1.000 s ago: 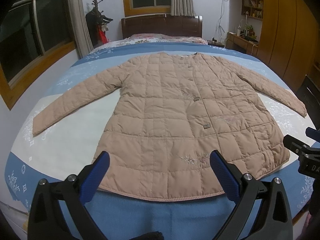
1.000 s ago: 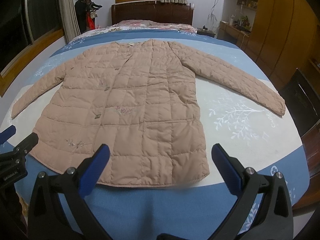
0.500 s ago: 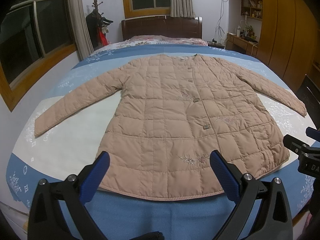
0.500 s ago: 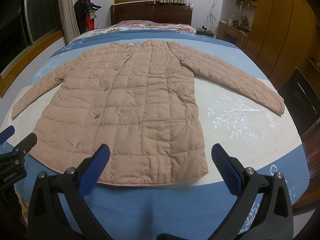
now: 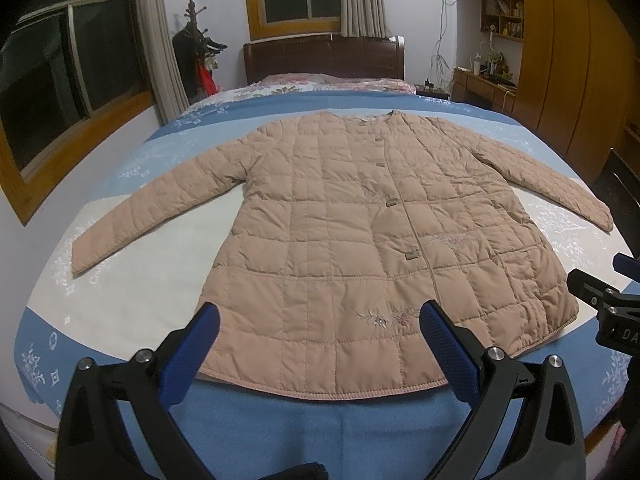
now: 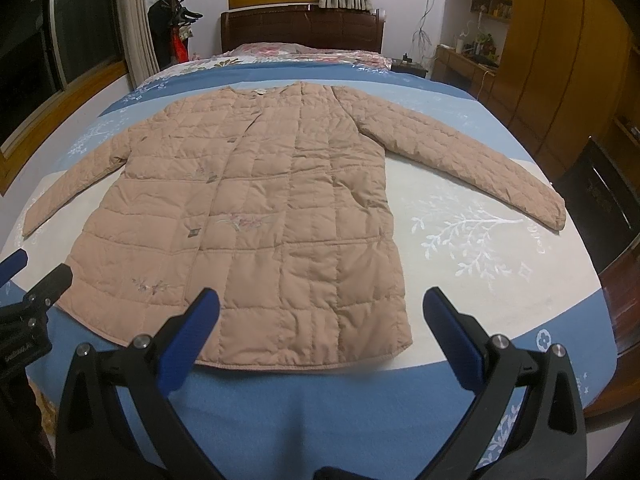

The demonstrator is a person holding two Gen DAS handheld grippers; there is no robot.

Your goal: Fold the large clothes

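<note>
A long tan quilted coat (image 5: 360, 240) (image 6: 272, 216) lies flat and buttoned on the bed (image 5: 352, 424), collar toward the headboard, both sleeves spread out to the sides. My left gripper (image 5: 320, 320) hovers open above the hem's left half, nothing between its blue pads. My right gripper (image 6: 320, 304) hangs open over the hem's right half, also holding nothing. Each gripper shows at the edge of the other's view: the right one (image 5: 600, 296), the left one (image 6: 36, 280).
The bed carries a blue and white floral cover (image 6: 472, 232). A dark headboard (image 5: 324, 58) and pillows stand at the far end. A wooden wardrobe (image 5: 568, 72) lines the right wall, a window (image 5: 60, 92) and coat stand (image 5: 198, 56) the left.
Both views have tilted slightly, so the coat sits a little lower in the frames. The coat has not moved and both grippers stay open.
</note>
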